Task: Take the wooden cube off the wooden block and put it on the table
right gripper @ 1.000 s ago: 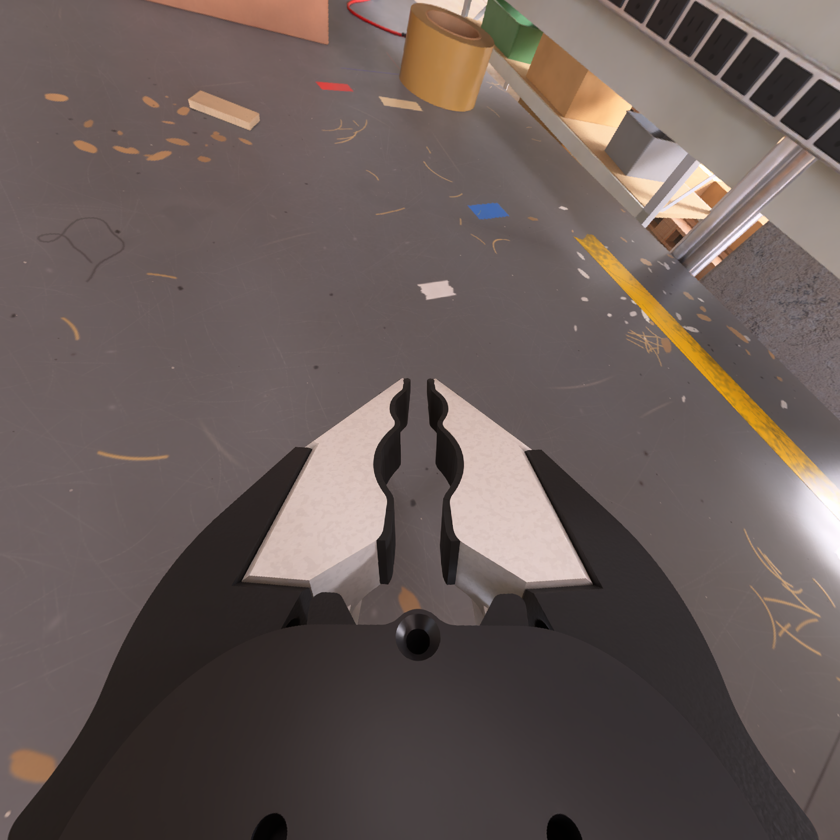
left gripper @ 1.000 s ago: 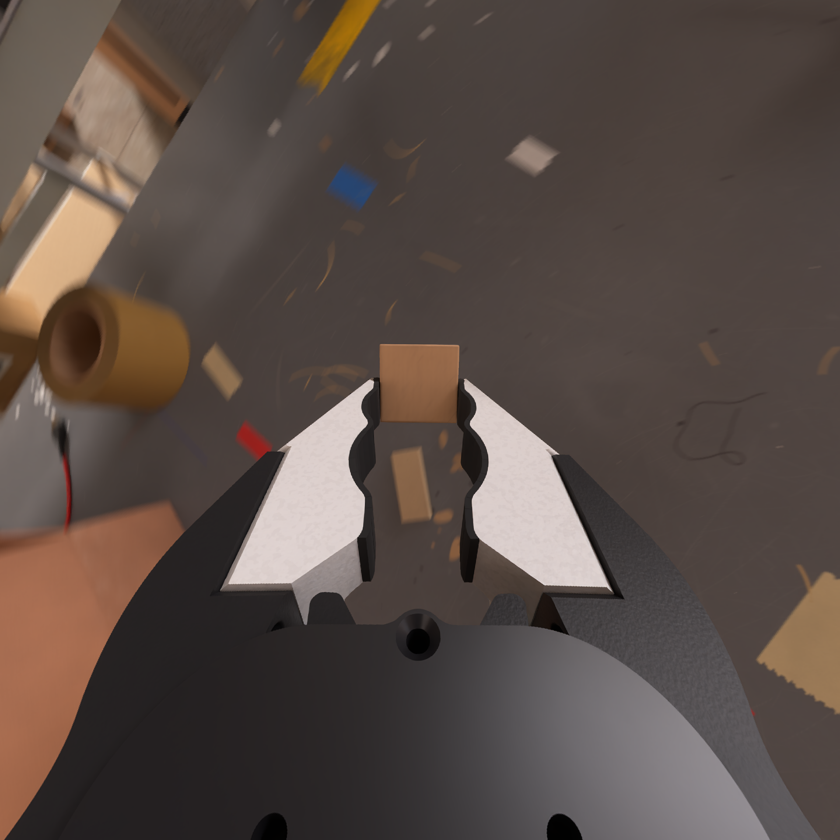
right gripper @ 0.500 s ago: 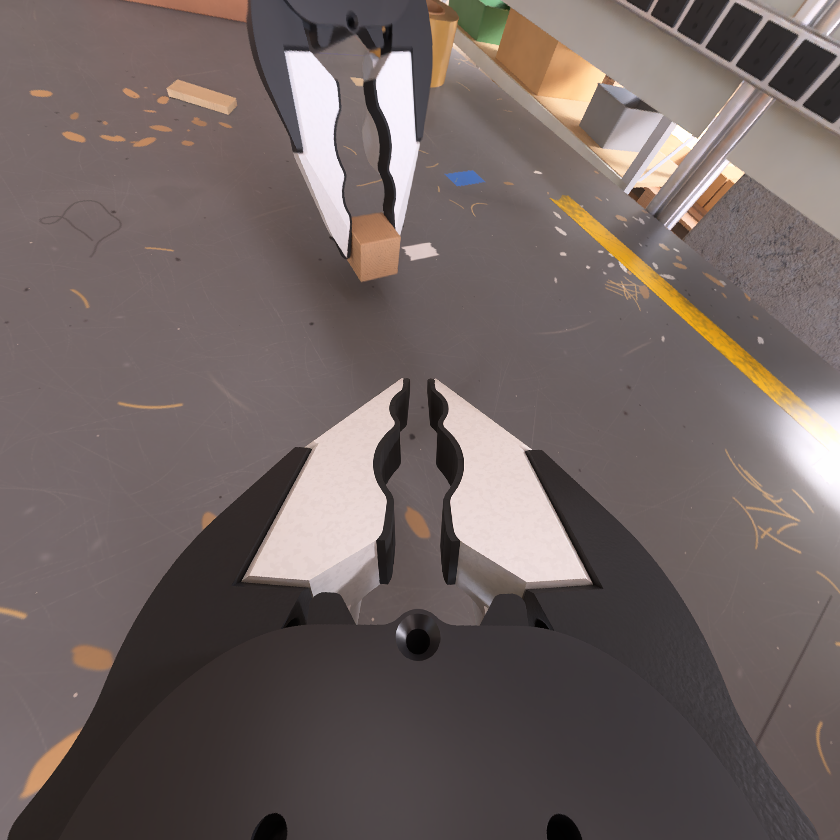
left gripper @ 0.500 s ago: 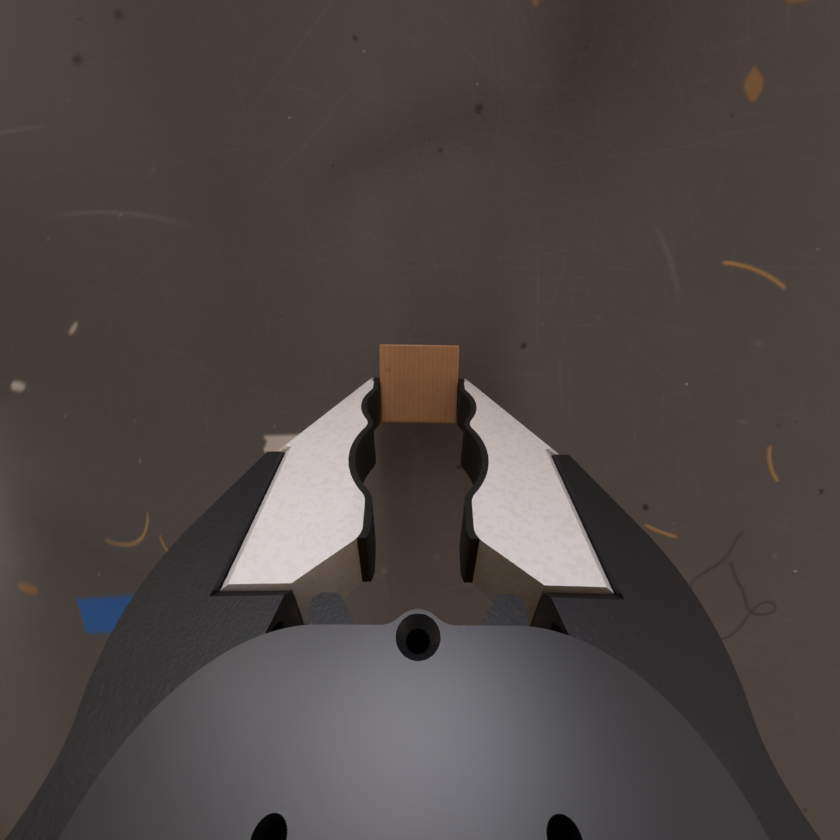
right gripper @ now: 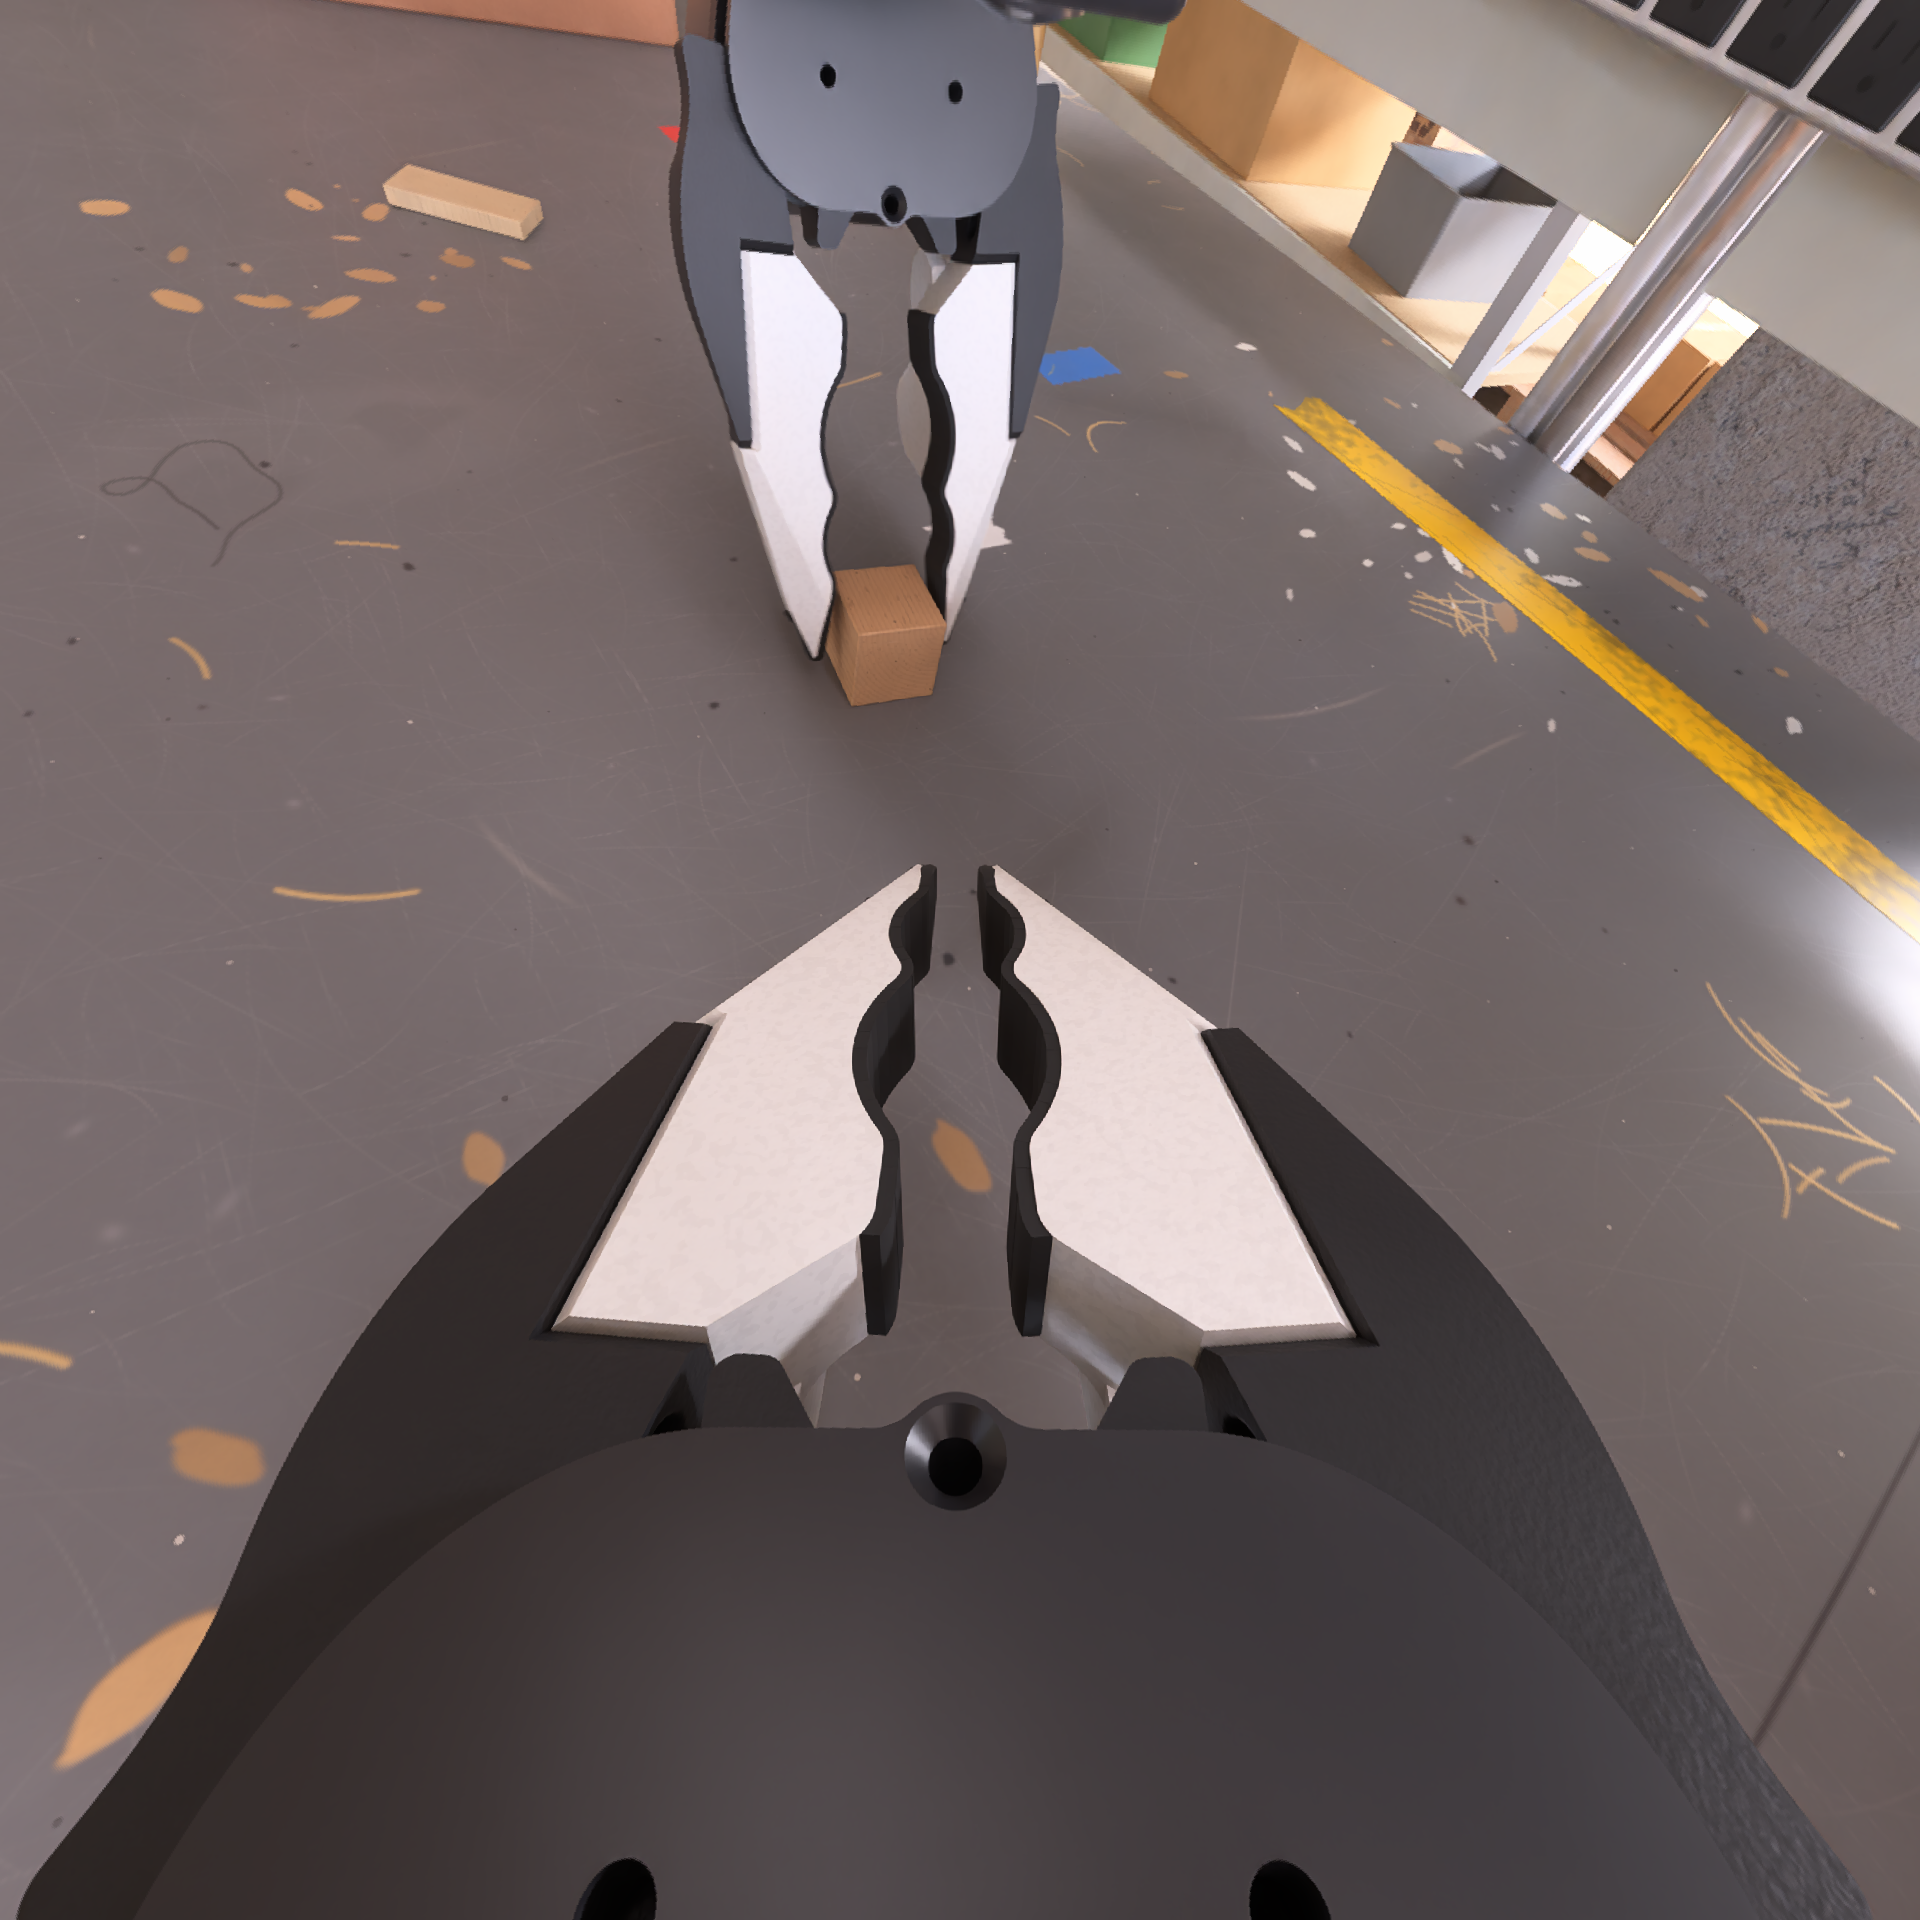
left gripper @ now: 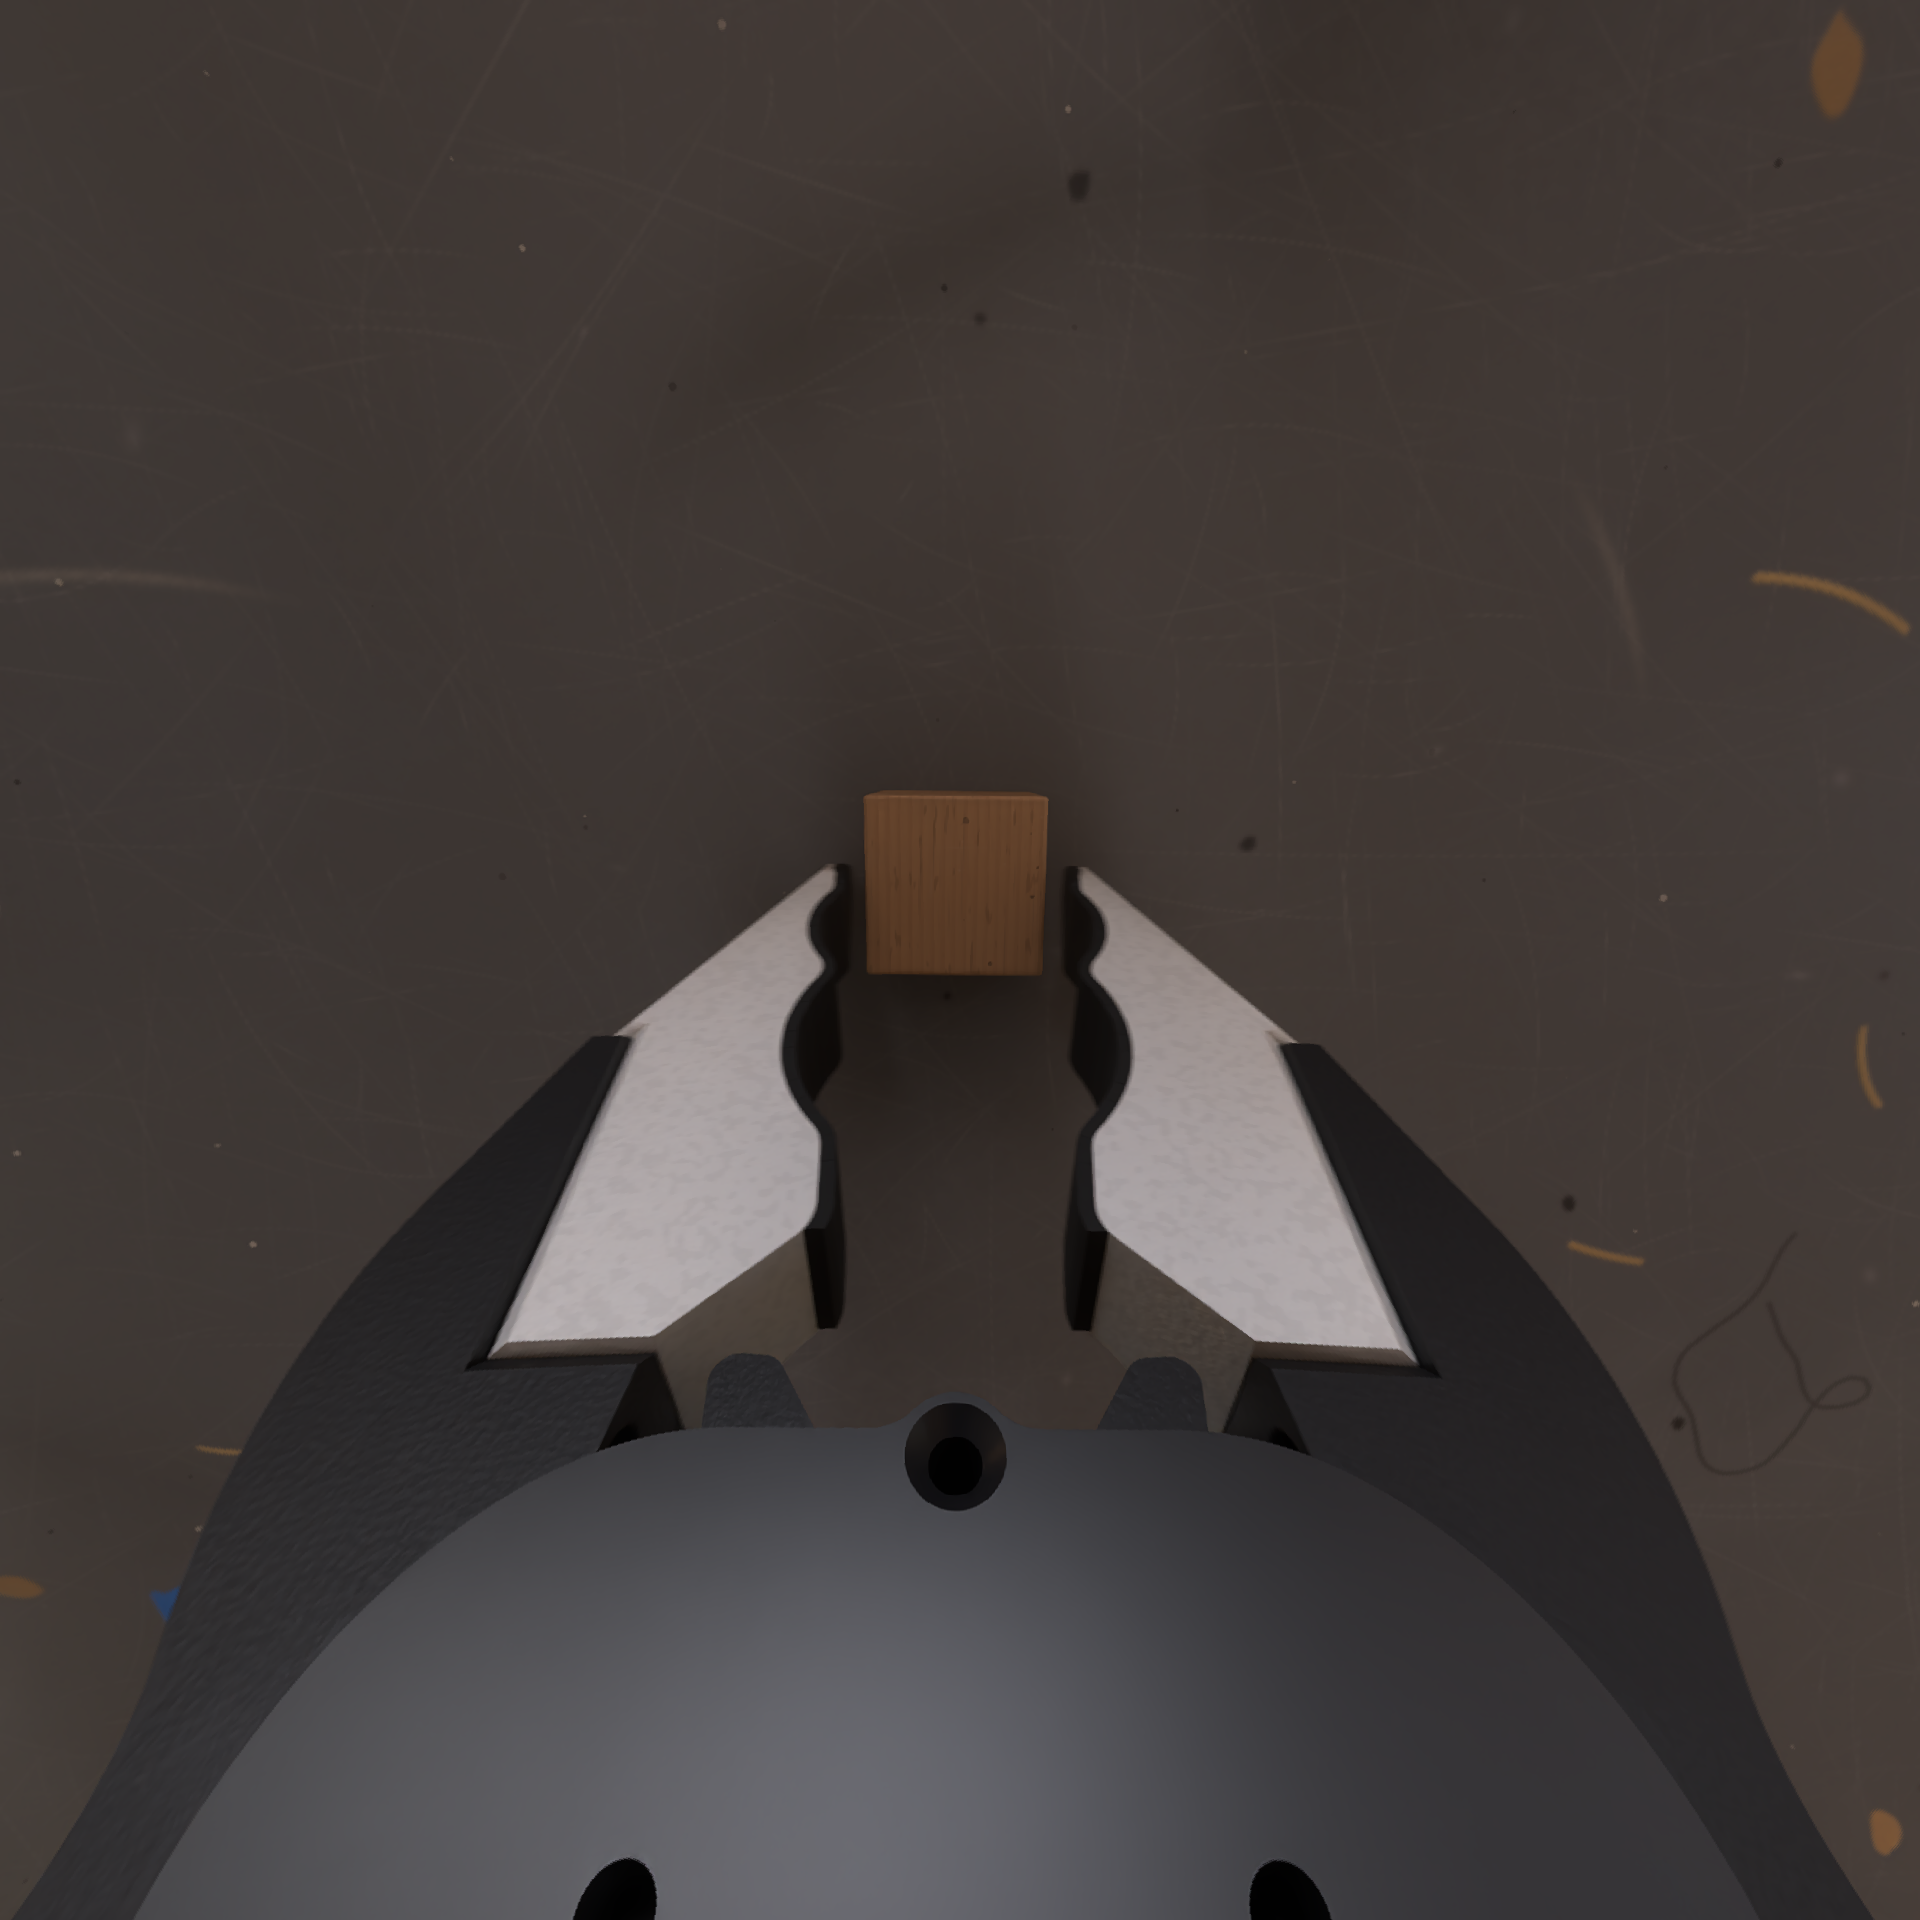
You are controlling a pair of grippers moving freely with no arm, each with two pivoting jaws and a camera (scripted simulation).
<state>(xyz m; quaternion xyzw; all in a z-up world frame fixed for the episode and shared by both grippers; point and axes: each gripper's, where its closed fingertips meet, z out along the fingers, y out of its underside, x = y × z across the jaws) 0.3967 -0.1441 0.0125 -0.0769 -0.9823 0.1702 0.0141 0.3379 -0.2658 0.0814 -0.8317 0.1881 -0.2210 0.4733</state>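
Since half a second ago the left gripper (left gripper: 954, 873) has parted its jaws; slim gaps now flank the wooden cube (left gripper: 956, 883), which sits on the grey table (right gripper: 416, 727). Placement appears complete. The wooden block (right gripper: 462, 201) lies at ten o'clock, well apart. The right gripper (right gripper: 956, 873) hovers nearly closed, empty.

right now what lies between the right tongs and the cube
Only bare table, scratched, in the right wrist view. The cube sits beyond the right tongs, between the left tongs.
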